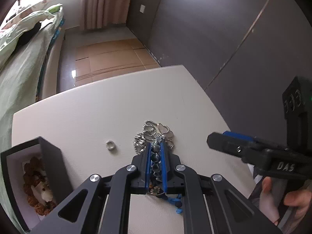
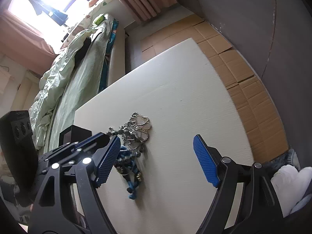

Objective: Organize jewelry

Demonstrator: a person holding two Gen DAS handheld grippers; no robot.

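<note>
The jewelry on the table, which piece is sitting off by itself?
The small silver ring. It lies alone on the white table, apart from the tangled silver chains and the beaded bracelet.

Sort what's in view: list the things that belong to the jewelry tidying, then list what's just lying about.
Job:
- beaded bracelet, clamped in the left gripper
- silver chain pile
- small silver ring
- black box already holding jewelry
- right gripper, open

Just lying about:
- bed with green quilt
- cardboard on floor
- curtain
</note>
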